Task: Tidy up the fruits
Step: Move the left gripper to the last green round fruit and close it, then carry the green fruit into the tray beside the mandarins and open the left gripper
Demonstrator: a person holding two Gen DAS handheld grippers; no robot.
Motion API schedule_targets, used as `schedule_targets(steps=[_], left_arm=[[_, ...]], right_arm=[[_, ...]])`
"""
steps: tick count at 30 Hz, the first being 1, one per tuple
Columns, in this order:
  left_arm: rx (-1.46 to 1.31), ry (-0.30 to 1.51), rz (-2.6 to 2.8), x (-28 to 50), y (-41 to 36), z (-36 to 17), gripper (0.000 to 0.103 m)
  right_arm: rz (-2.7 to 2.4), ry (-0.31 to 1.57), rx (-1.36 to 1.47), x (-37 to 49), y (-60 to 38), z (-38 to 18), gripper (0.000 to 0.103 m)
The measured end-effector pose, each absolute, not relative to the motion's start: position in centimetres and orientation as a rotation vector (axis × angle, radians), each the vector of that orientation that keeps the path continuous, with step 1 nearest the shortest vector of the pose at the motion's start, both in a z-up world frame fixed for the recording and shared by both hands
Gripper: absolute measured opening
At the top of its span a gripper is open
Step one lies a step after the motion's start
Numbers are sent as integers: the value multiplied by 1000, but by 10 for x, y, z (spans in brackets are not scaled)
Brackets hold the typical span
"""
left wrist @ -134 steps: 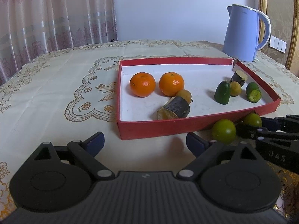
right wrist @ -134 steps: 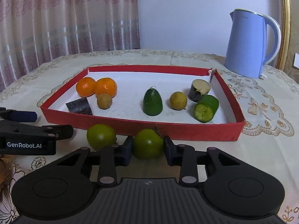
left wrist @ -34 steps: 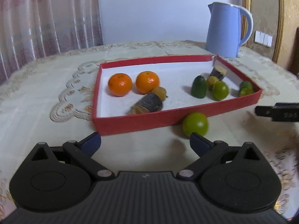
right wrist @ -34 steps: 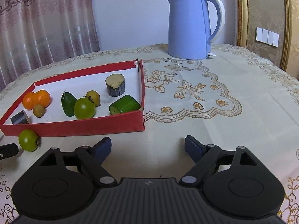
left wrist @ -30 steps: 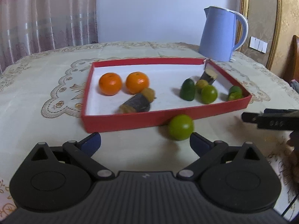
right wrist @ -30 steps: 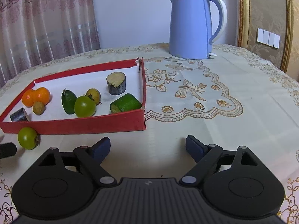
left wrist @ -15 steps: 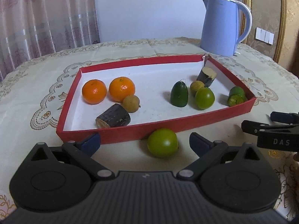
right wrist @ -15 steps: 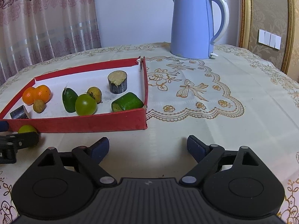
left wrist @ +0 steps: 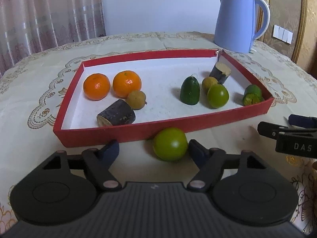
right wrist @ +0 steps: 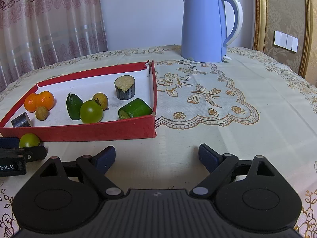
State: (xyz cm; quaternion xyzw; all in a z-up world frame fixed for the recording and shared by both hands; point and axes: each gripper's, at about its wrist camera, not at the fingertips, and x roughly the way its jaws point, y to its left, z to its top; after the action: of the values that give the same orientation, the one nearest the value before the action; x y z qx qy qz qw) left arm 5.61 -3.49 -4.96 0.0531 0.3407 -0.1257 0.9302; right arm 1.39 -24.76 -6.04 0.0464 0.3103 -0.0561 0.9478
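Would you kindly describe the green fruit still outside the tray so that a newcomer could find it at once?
Start at the red tray on the cream tablecloth and follow its near wall. Just outside that wall, on the cloth, sits a round green fruit, between the open fingers of the left claw. Its twin and all the other fruit lie inside the tray; this is the only one outside.

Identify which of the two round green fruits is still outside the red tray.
The round green fruit on the tablecloth by the red tray's near wall, between the open left gripper's fingers. The other green fruit lies inside the tray.
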Motion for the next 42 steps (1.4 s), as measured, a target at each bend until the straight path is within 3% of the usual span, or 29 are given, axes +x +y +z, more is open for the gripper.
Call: schedule_targets(steps=[7, 9, 11, 42], left_arm=[[115, 680, -264, 52, -35, -50, 59], [123, 671, -279, 50, -37, -49, 43], [142, 660, -301, 47, -40, -48, 32], [172, 584, -335, 31, -47, -27, 31]], right_arm=[[-114, 632, 94, 14, -248, -60, 91], [-114, 632, 94, 14, -248, -60, 91], [-114, 632, 94, 14, -248, -60, 91], [-115, 632, 93, 14, -248, -60, 91]])
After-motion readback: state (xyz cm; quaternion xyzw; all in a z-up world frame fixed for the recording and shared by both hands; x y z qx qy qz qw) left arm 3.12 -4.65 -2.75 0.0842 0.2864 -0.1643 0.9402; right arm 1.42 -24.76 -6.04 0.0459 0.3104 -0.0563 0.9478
